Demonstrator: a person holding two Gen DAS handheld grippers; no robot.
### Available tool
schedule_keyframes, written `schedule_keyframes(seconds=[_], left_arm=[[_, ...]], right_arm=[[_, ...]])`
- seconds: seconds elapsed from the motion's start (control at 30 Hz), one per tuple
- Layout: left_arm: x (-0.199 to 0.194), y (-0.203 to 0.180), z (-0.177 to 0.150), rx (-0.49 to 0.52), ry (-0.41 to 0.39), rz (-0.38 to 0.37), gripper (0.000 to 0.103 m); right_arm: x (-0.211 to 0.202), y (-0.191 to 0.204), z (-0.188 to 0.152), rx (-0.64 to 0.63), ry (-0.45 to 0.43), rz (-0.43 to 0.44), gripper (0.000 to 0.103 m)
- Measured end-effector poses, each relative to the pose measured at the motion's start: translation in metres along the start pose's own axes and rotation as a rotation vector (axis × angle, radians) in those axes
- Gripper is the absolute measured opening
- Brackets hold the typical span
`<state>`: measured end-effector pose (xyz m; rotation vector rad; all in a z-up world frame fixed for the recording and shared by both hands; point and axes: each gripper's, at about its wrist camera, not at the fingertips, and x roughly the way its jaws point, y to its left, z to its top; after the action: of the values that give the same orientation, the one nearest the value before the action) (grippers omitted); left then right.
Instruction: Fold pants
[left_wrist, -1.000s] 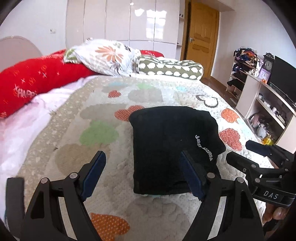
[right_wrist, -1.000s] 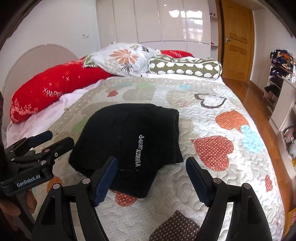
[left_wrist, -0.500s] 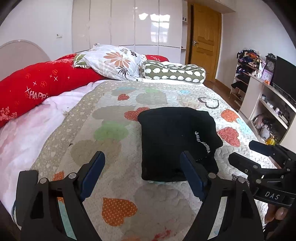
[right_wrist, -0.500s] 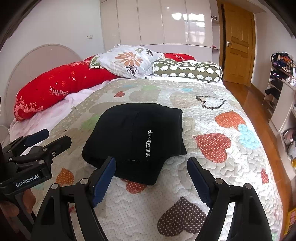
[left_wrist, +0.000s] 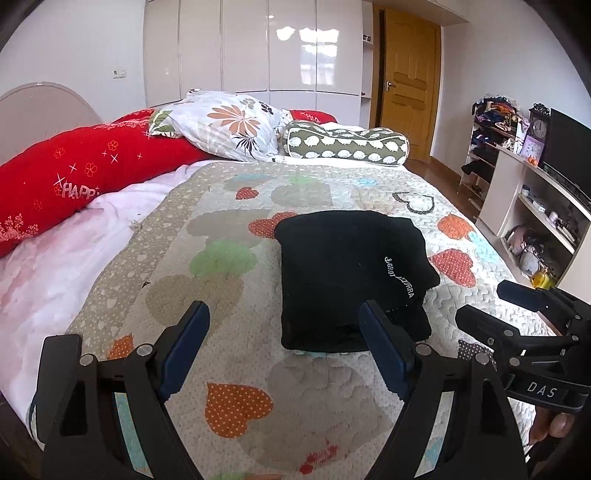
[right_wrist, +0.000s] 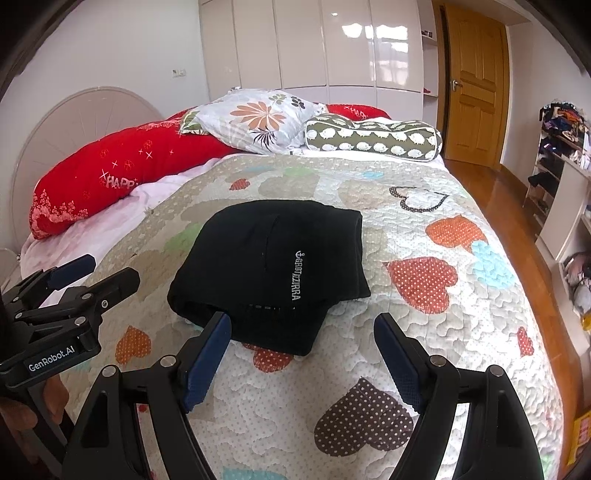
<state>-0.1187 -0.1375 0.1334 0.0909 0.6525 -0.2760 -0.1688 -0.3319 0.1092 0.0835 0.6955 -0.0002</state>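
Observation:
The black pants (left_wrist: 347, 273) lie folded in a compact rectangle on the heart-patterned quilt (left_wrist: 229, 369), white lettering on top; they also show in the right wrist view (right_wrist: 273, 269). My left gripper (left_wrist: 284, 332) is open and empty, held above the quilt short of the pants' near edge. My right gripper (right_wrist: 303, 339) is open and empty, just short of the pants' near edge. Each gripper shows in the other's view: the right one (left_wrist: 517, 314) and the left one (right_wrist: 85, 277).
A red bolster (left_wrist: 74, 177), a floral pillow (left_wrist: 229, 122) and a patterned bolster (left_wrist: 347, 144) lie at the bed's head. Shelves and a TV unit (left_wrist: 535, 206) stand to the right. A wooden door (right_wrist: 476, 81) is at the back.
Both grippers have pulled back and up from the folded pants, which now look smaller and farther off. The pants have not moved.

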Motion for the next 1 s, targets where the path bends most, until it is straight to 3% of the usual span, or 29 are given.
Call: schedule_keyframes(seconds=[1.0], left_arm=[[-0.004, -0.011, -0.006, 0.028, 0.007, -0.004, 0.084]], right_arm=[[0.003, -0.009, -0.008, 0.015, 0.025, -0.003, 0.081]])
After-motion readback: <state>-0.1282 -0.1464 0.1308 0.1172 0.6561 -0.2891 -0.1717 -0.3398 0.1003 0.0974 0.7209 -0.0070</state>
